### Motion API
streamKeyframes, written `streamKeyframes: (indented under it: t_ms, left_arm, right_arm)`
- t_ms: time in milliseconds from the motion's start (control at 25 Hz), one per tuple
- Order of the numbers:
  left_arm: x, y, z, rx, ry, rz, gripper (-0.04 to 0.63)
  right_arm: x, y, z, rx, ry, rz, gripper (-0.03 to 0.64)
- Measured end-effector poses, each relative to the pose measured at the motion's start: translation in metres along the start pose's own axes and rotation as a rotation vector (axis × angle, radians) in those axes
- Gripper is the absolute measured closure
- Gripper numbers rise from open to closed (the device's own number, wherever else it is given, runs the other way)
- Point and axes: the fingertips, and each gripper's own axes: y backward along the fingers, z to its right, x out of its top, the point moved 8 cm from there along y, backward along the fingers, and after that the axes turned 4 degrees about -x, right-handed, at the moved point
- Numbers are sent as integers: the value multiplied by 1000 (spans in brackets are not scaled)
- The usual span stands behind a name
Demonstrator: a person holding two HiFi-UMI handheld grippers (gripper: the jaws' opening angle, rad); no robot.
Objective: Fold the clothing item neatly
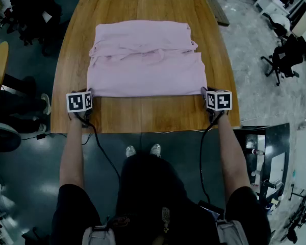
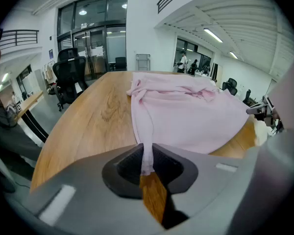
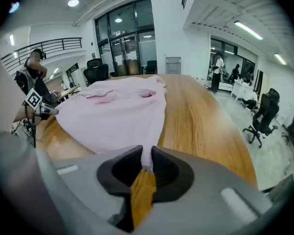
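My left gripper (image 2: 146, 163) has its jaws clamped on a thin tuck at the near left corner of the pale pink cloth garment (image 1: 147, 60), and my right gripper (image 3: 146, 161) grips the near right corner the same way. With so little cloth in each bite, I judge a corner could slip out on the lift and skew the fold, or the rumpled upper layer could drag askew. I count two grippers and one garment, lying partly folded on one rounded wooden table (image 1: 143, 117).
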Motion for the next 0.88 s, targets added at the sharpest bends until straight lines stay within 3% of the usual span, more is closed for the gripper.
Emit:
streamKeyframes:
  t_ms: [240, 520, 880]
  left_arm:
    - [-55, 45, 11, -22, -29, -23, 543]
    - [-97, 85, 8, -15, -67, -29, 545]
    - [-92, 149, 4, -51, -88, 57, 548]
  right_arm:
    - [-46, 40, -17, 26, -20, -27, 565]
    - [-86, 82, -56, -47, -11, -16, 565]
    - [-83, 142, -76, -62, -12, 52, 565]
